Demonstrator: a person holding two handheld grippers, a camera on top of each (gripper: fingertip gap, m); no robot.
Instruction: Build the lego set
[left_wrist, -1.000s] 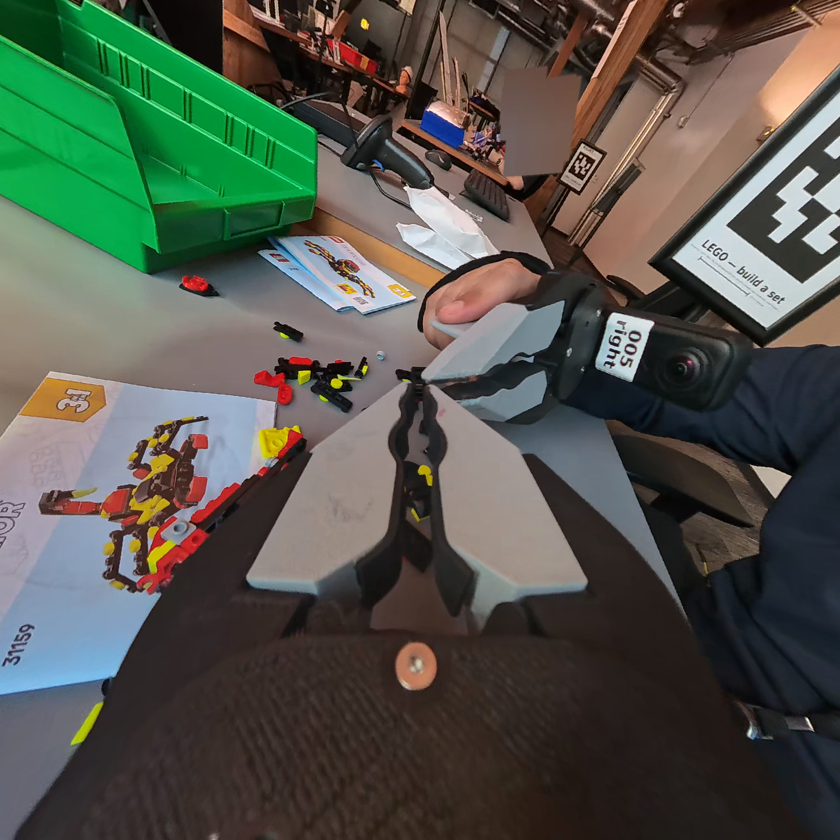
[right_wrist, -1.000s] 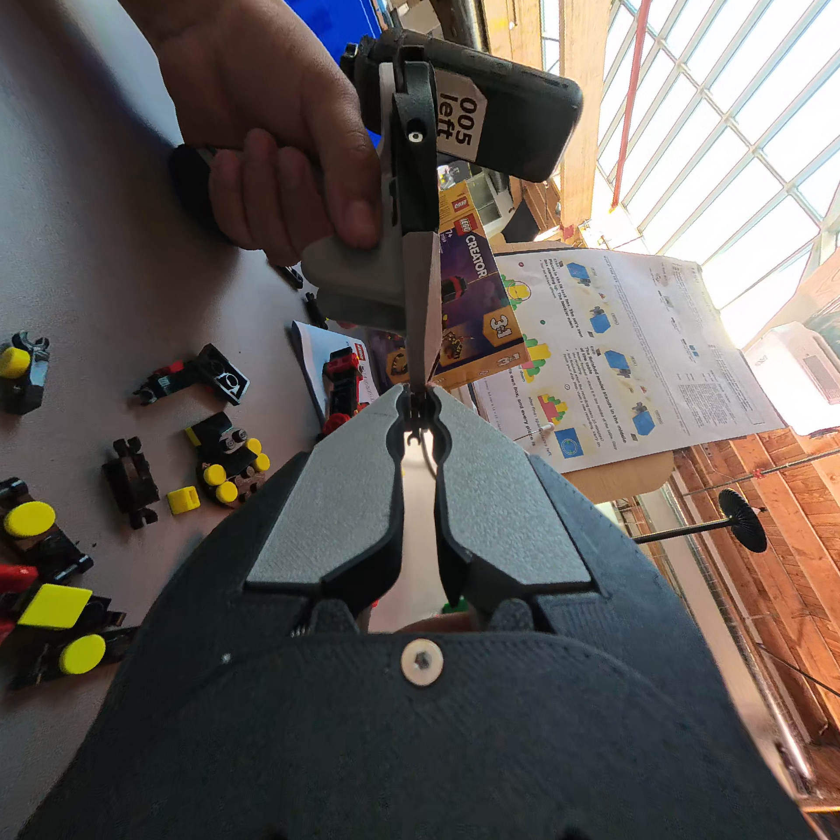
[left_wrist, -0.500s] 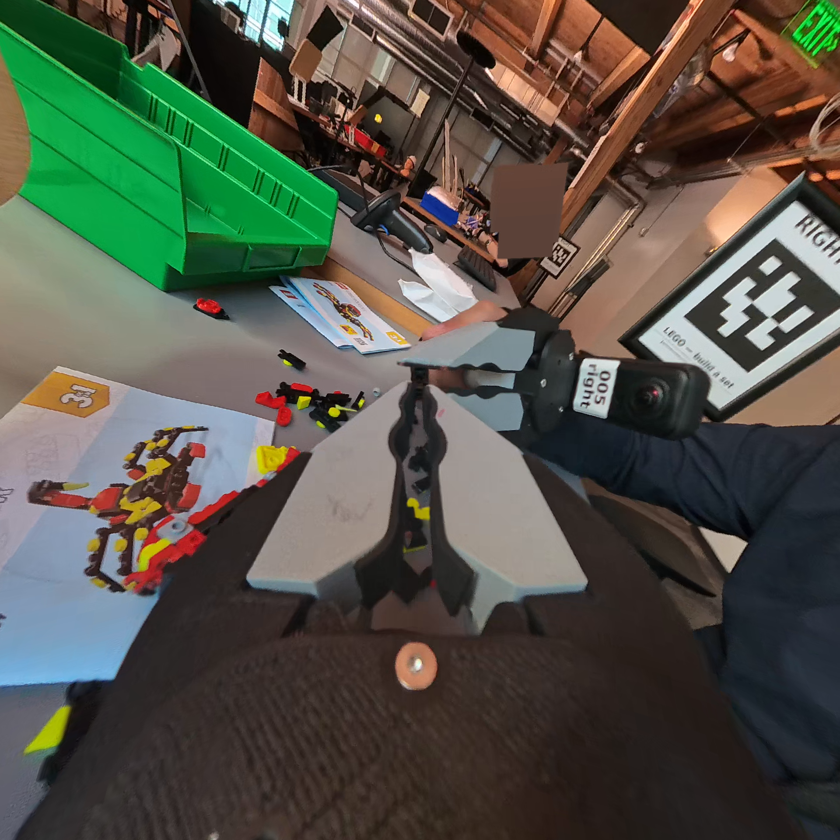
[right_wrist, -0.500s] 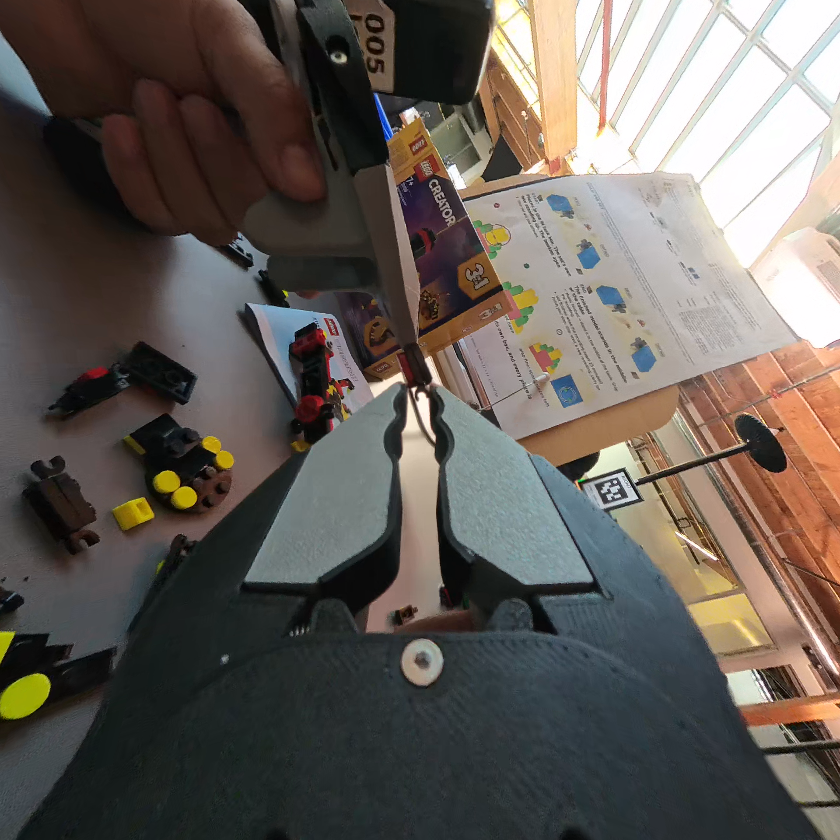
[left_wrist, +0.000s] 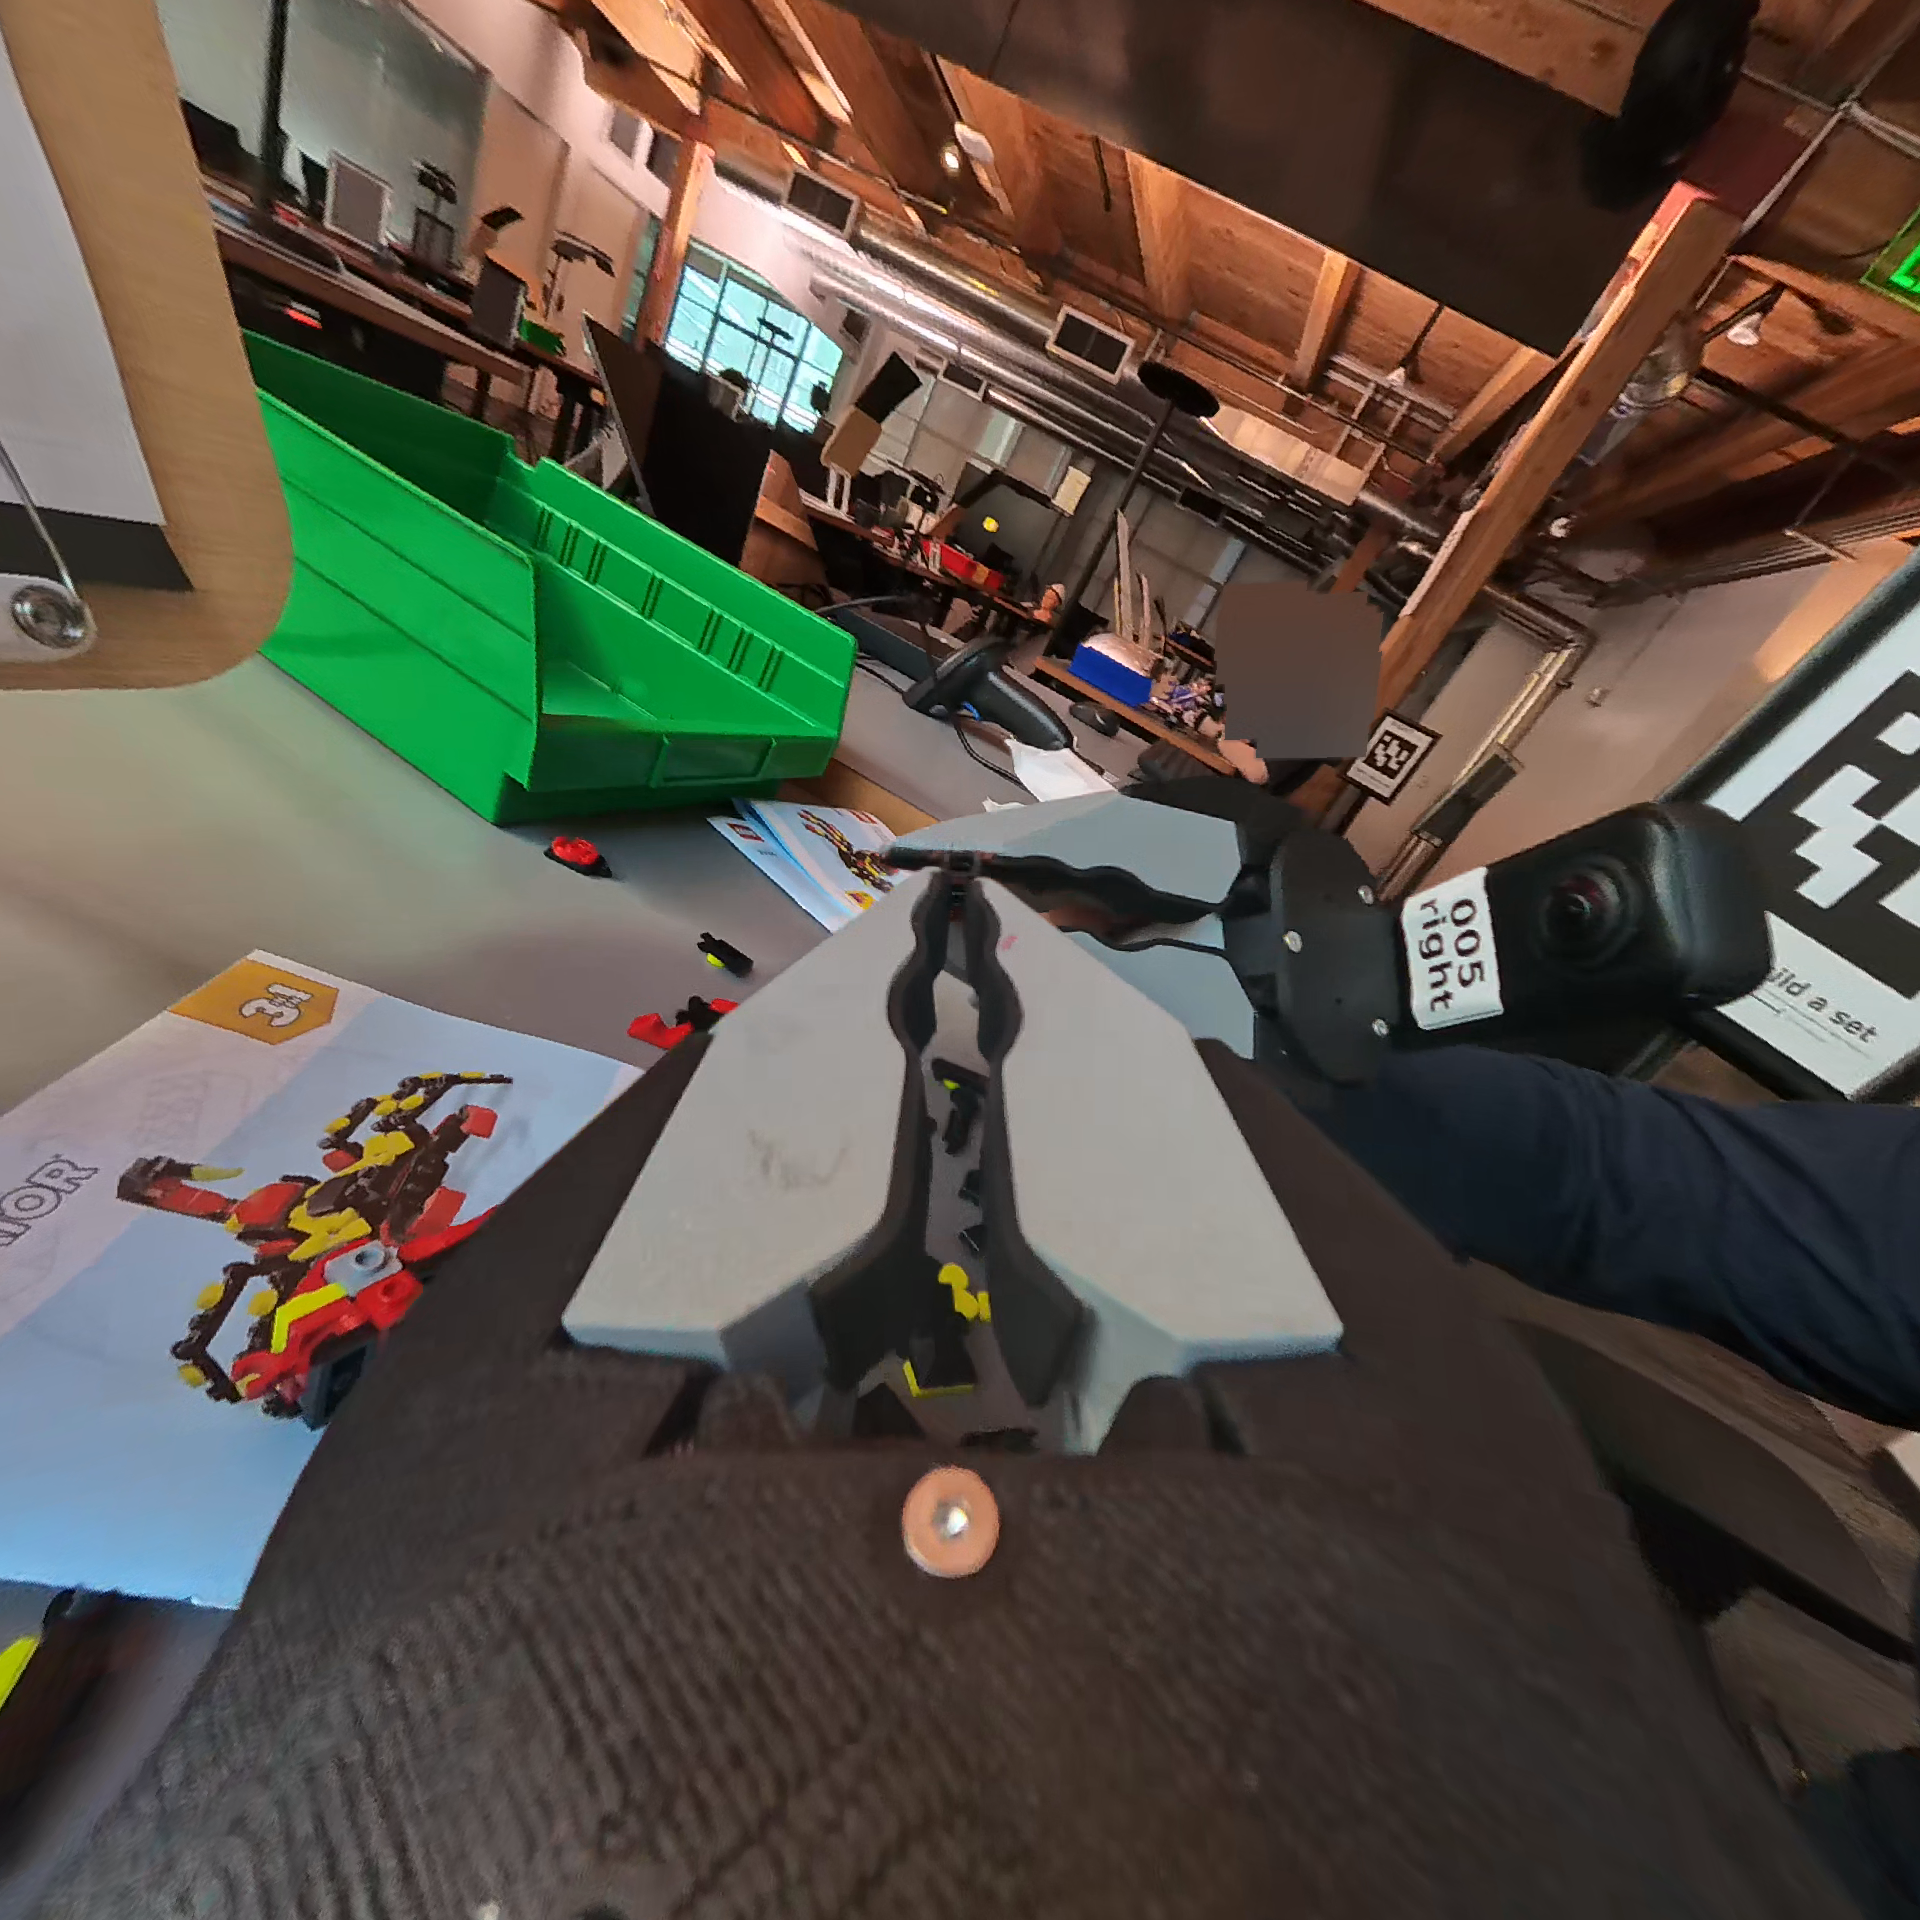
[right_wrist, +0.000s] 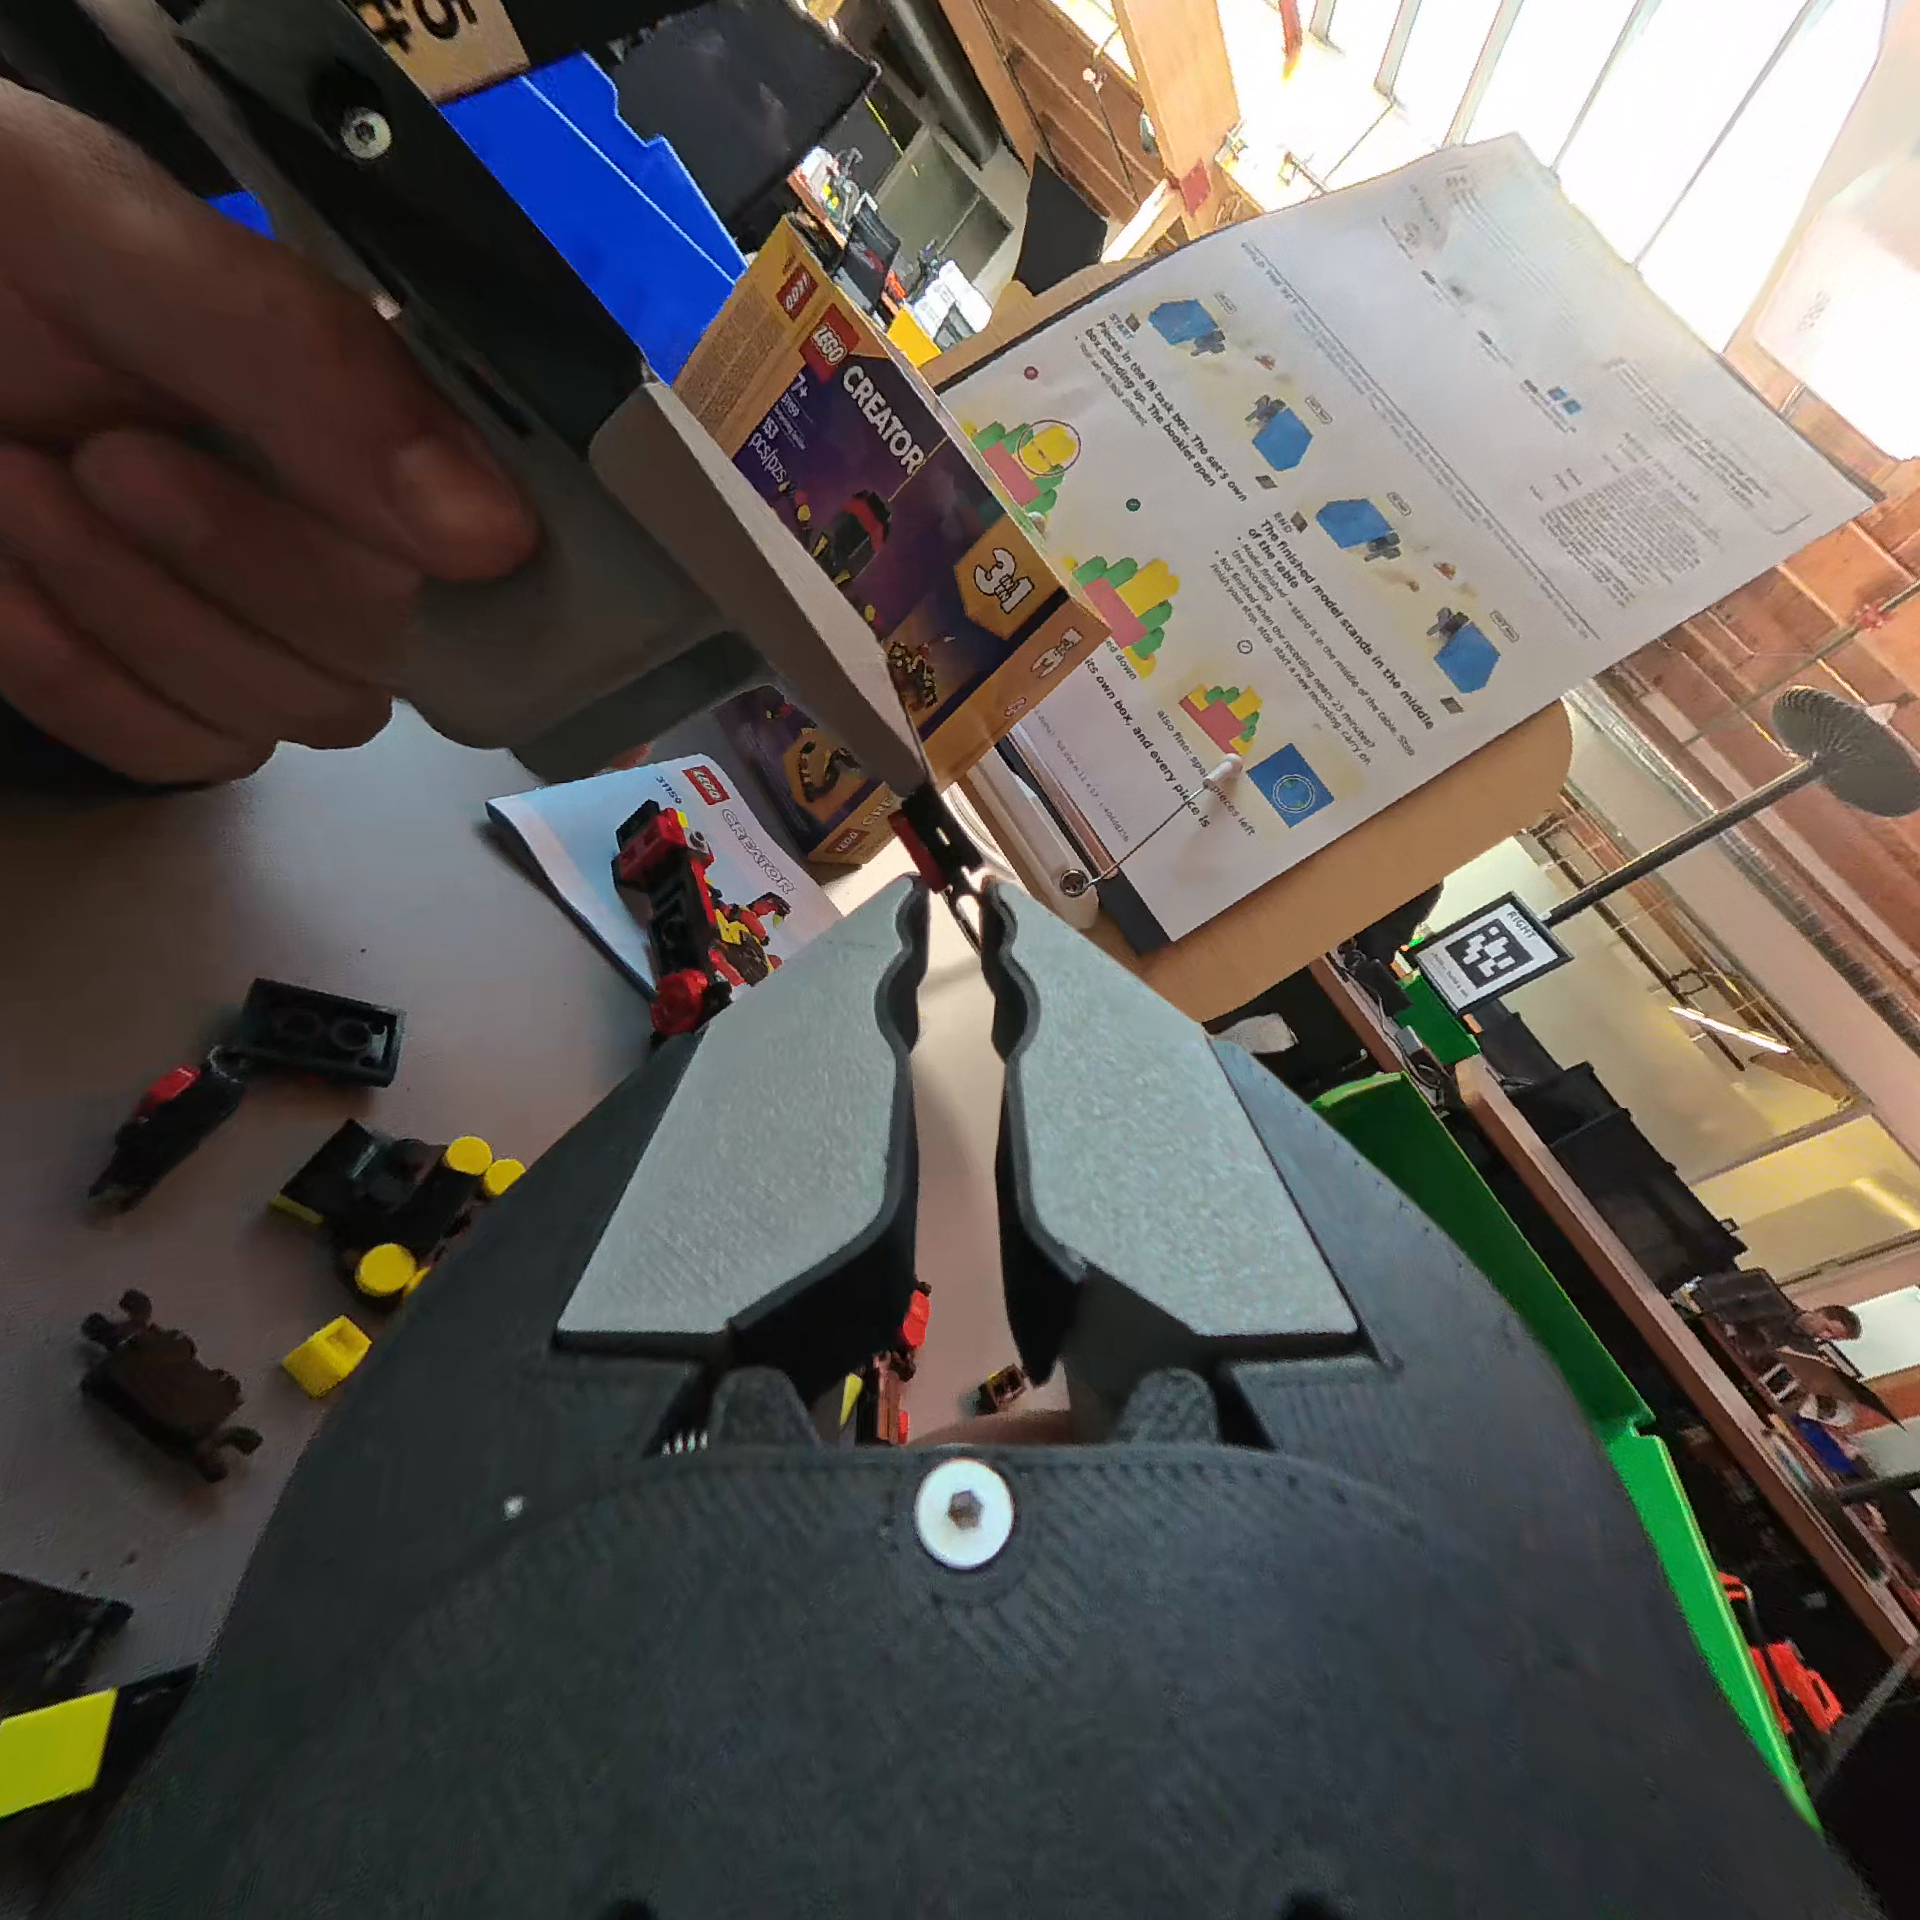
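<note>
- Hovering above the grey desk (left_wrist: 208, 831), the left tongs (left_wrist: 951, 883) and the right tongs (right_wrist: 951, 904) meet tip to tip, up in the air.
- Left tongs are pinched down to a narrow slit, nipping a small lego piece (right_wrist: 935, 836) at the very tips.
- From the right wrist view, that piece shows a red block at the end held by the left tongs and a thin black part reaching towards the right tongs.
- Its long axis runs from one pair of tips to the other, red end up and away, black end down into the right tongs' gap.
- Right tongs stand a little apart at the tips, the black end between them; whether they actually grip it, I cannot tell.
- From the left wrist view, the piece is only a dark sliver (left_wrist: 951, 860) under the right tongs' grey finger.
- Down on the desk, loose bricks (right_wrist: 395, 1205) in black, yellow and red lie scattered, well below the held piece.
- An instruction booklet (left_wrist: 156, 1195) lies flat by the left tongs, a second booklet (right_wrist: 644, 873) further off, with the lego box (right_wrist: 914, 540) standing behind it.
- A green bin (left_wrist: 540, 644) sits at the far side of the desk.
</note>
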